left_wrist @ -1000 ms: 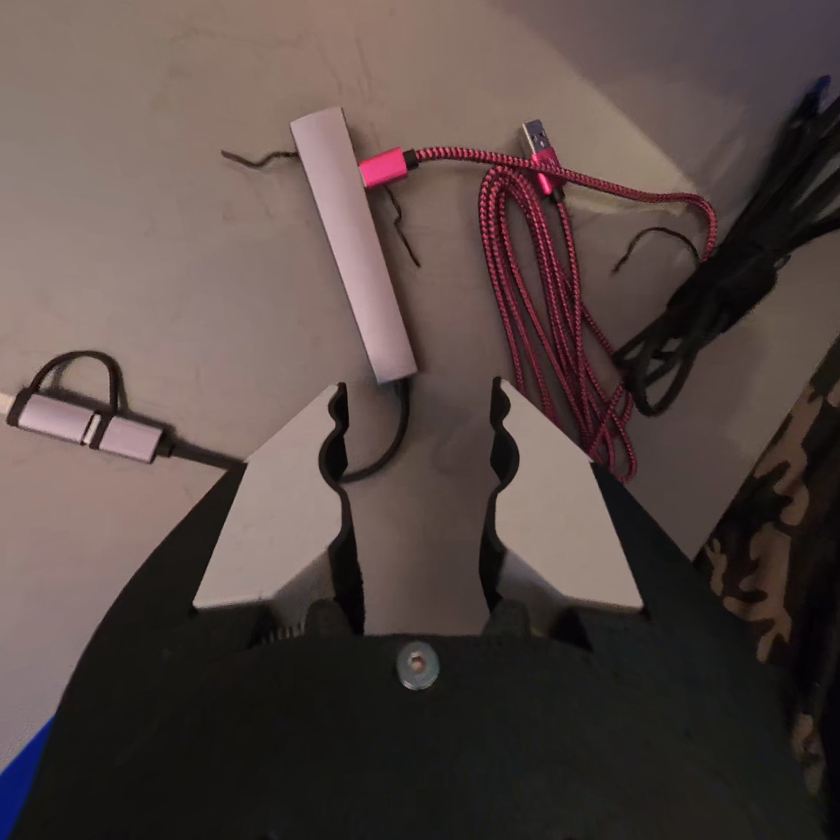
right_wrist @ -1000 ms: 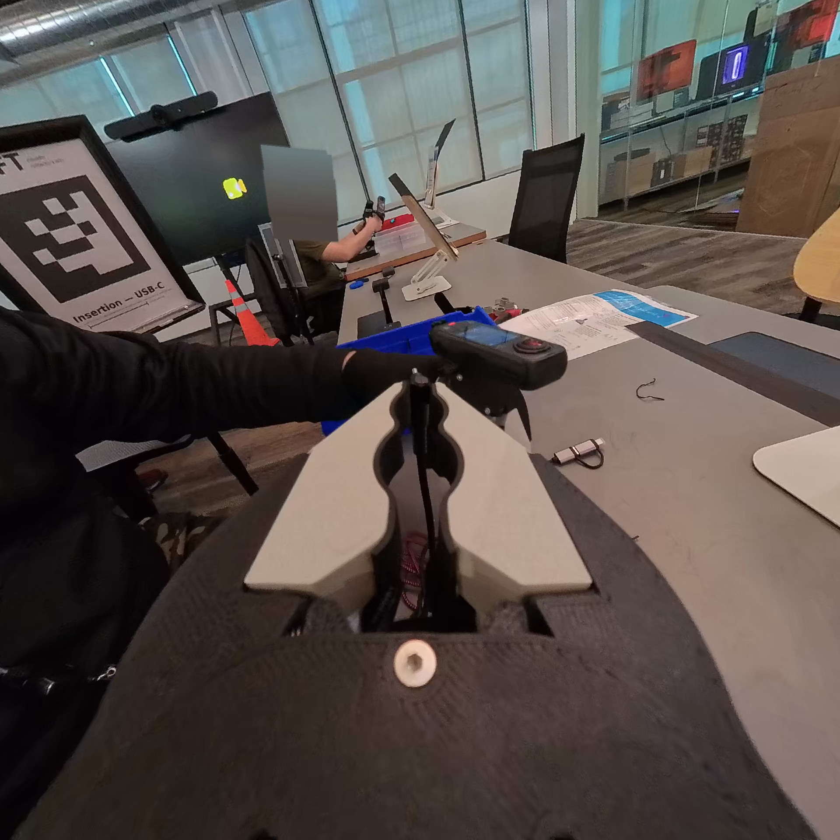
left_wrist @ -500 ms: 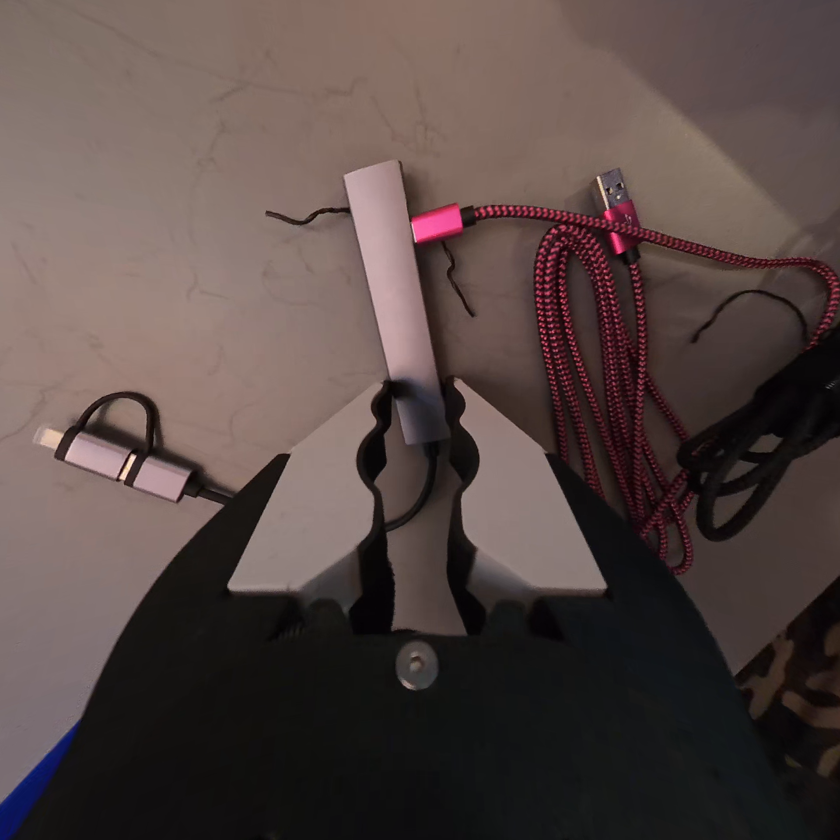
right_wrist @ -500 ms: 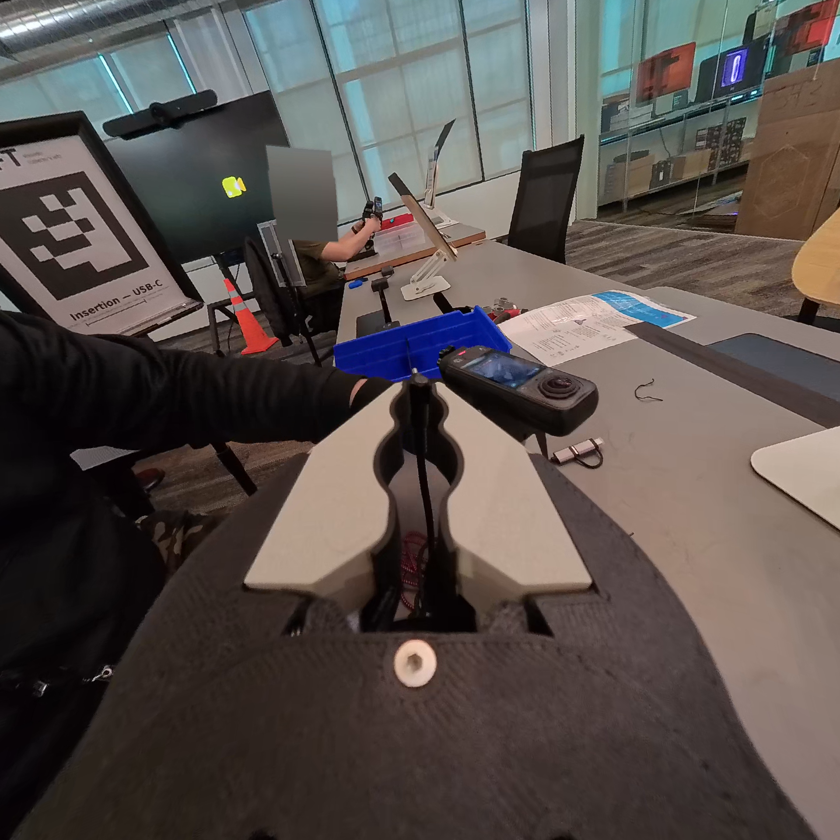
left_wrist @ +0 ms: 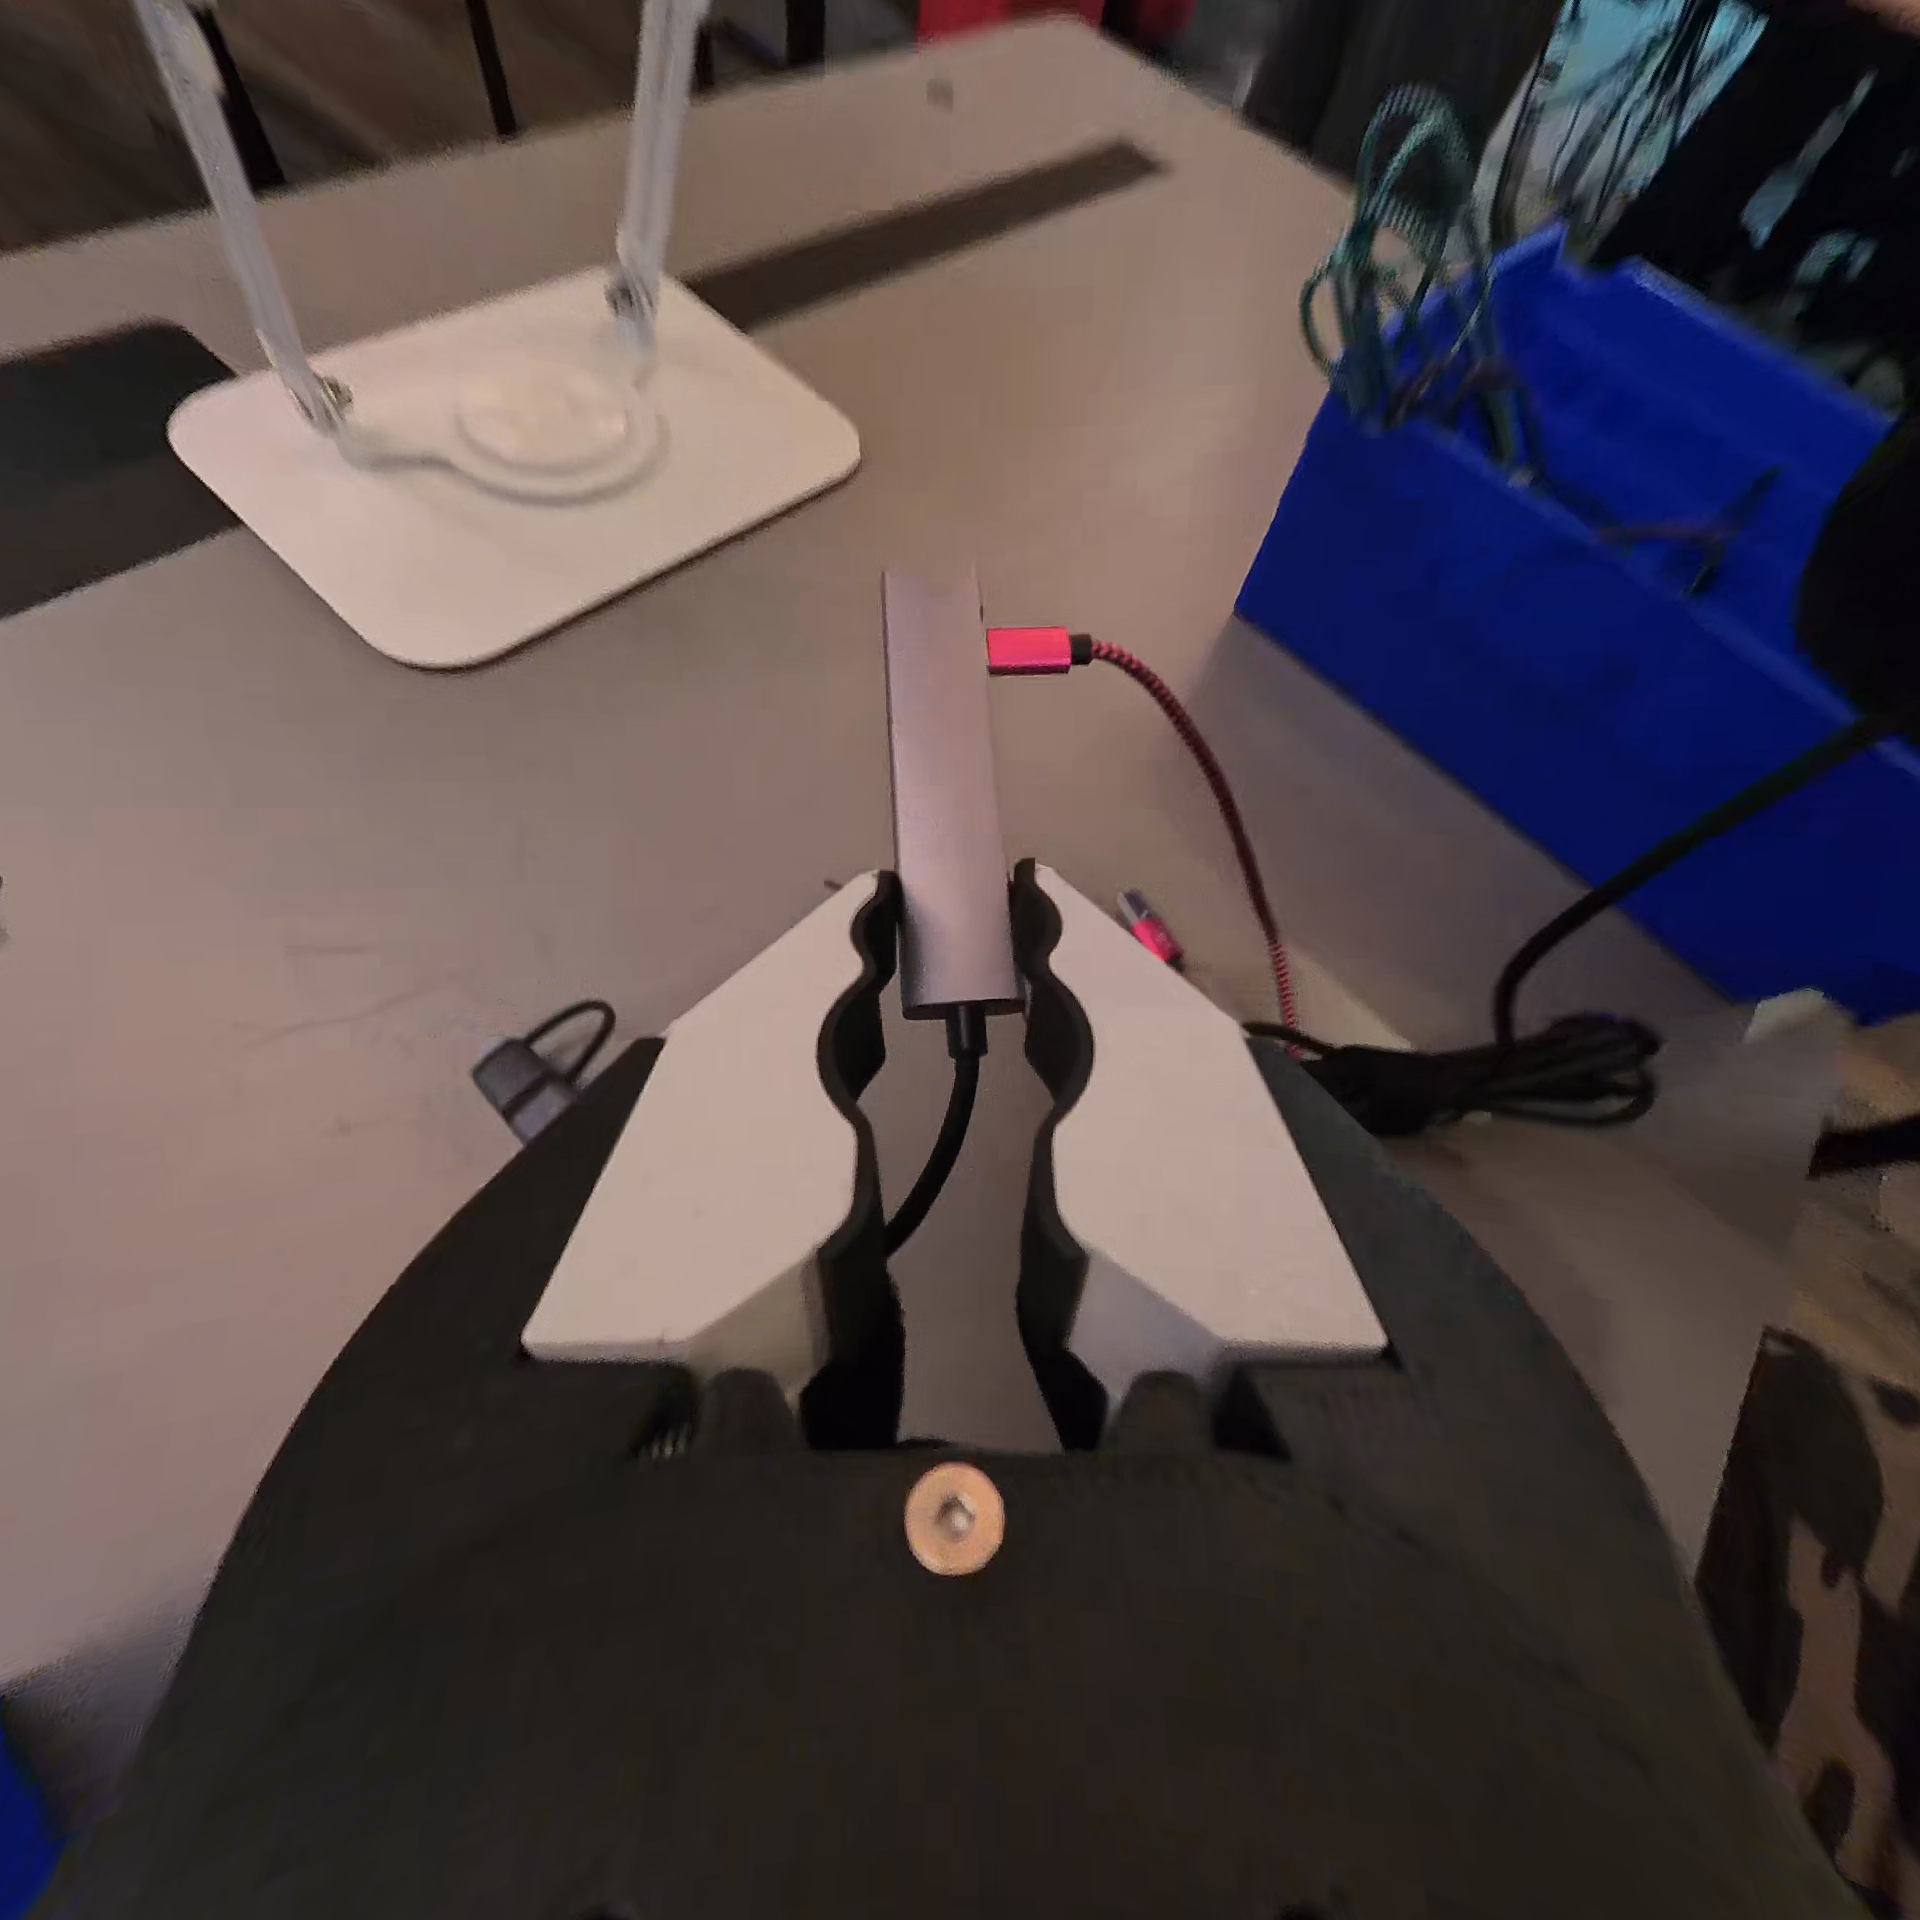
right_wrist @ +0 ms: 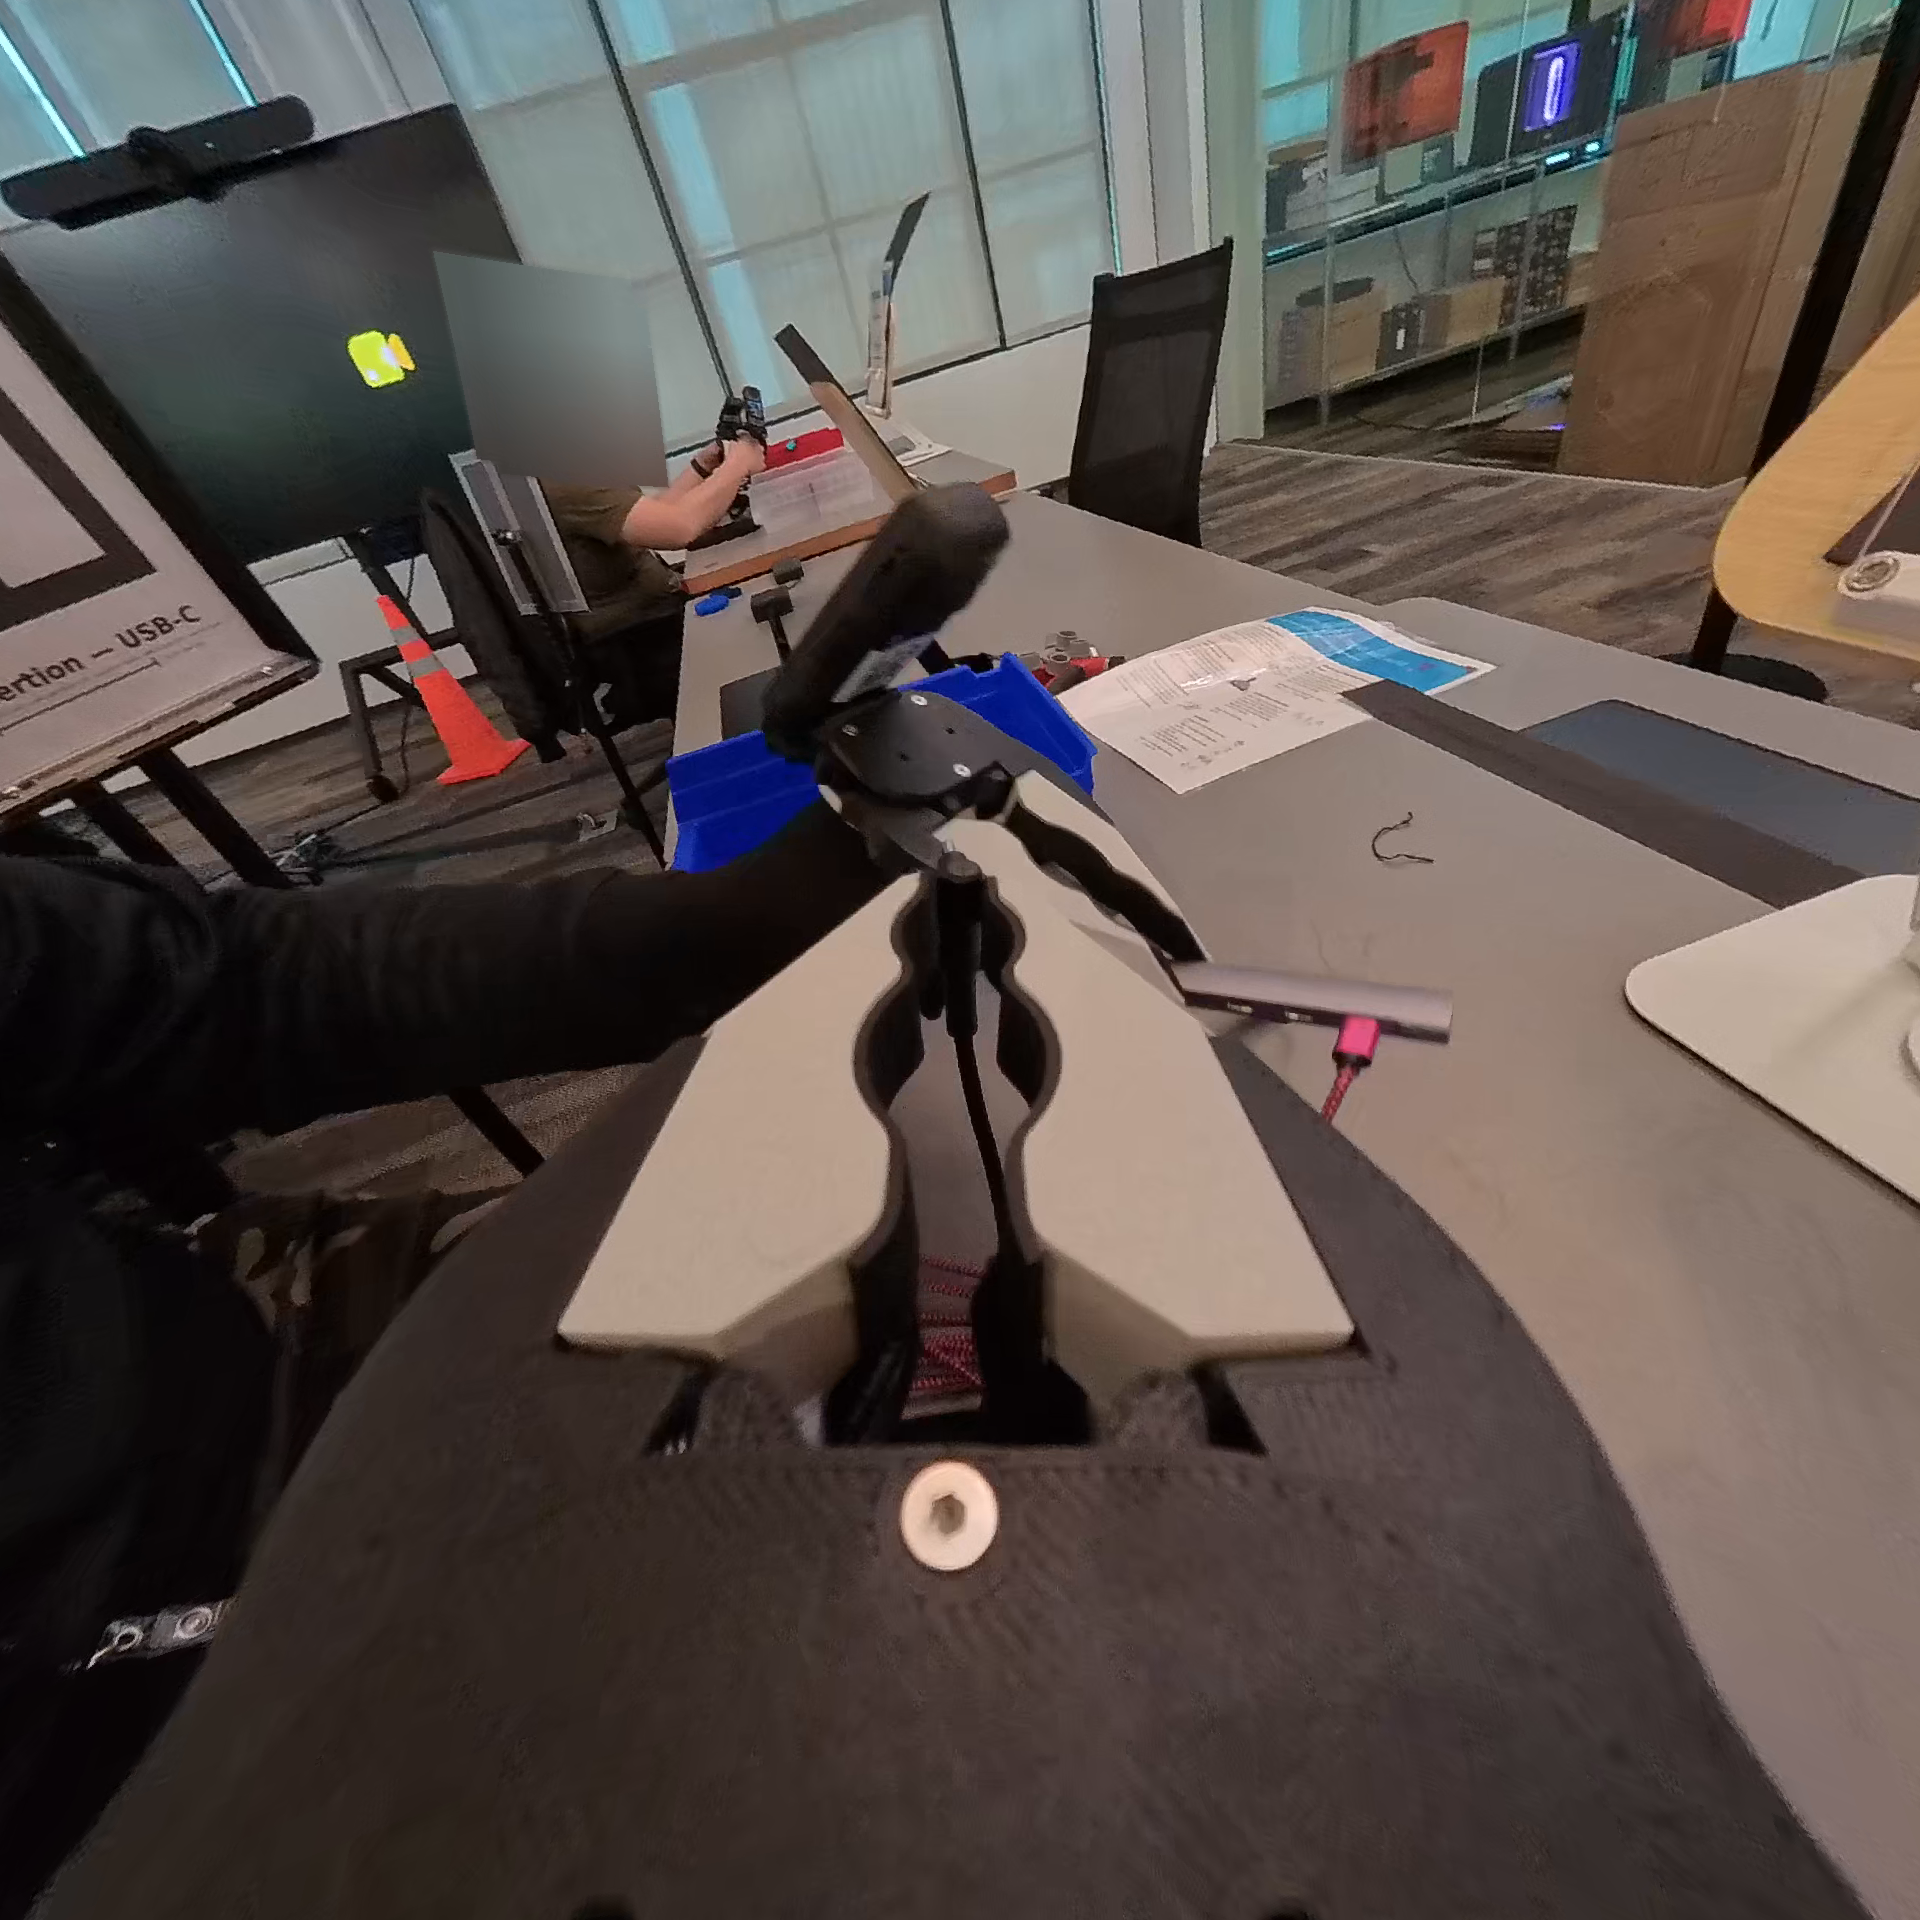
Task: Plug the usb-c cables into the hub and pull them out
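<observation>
At frame centre, the left gripper [left_wrist: 954,883] clamps the slim grey metal hub [left_wrist: 943,790], pink braided cable [left_wrist: 1195,748] plugged in; the right gripper [right_wrist: 958,883] pinches a black cable plug [right_wrist: 958,935].

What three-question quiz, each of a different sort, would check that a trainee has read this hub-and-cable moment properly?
1. True or false: the left gripper is shut on the cable end of the grey hub.
2. Which cable is plugged into the hub's side? A) black B) pink braided cable C) white
3. Fill in: the right gripper holds a ____ cable upright between its fingers.

Key: 1 true; 2 B; 3 black.
</observation>
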`<state>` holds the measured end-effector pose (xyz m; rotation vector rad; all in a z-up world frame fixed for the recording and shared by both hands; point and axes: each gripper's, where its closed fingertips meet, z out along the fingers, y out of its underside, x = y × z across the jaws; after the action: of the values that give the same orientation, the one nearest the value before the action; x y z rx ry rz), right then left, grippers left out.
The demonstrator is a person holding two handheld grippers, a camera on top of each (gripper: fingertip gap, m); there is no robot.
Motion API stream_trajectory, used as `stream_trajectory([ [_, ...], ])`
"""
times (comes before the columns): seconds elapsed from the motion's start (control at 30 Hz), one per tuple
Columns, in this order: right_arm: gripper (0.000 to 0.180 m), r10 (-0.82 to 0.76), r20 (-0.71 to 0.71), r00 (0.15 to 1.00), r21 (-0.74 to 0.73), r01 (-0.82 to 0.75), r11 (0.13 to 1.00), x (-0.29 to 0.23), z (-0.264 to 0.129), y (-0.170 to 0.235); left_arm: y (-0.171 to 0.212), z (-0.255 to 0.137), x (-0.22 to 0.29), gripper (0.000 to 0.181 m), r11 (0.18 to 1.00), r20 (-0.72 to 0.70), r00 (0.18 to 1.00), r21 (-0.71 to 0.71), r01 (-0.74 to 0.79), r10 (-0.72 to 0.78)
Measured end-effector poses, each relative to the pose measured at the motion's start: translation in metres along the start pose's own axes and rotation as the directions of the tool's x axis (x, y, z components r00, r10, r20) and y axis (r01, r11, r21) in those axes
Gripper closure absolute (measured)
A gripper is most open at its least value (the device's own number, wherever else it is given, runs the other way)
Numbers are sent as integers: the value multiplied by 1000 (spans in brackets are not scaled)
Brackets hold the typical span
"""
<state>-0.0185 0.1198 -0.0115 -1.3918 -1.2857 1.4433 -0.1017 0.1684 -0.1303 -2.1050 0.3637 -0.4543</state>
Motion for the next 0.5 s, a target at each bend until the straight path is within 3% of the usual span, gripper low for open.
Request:
stream_trajectory([
  [0.13, 174, 11, -20, 1000, -18, -11, 1000, 3, 8, 4, 4, -1, 5, 161, 999, 6, 1000, -25, -20, 21],
  [0.37, 175, 8, -33, 999, -30, -9, 1000, 6, 4, 6, 59, 8, 16, 160, 976, -3, 1000, -218, -14, 13],
  [0.5, 174, 9, -32, 999, -35, -10, 999, 7, 2, 8, 85, 11, 39, 161, 952, -96, 995, -306, -7, -23],
])
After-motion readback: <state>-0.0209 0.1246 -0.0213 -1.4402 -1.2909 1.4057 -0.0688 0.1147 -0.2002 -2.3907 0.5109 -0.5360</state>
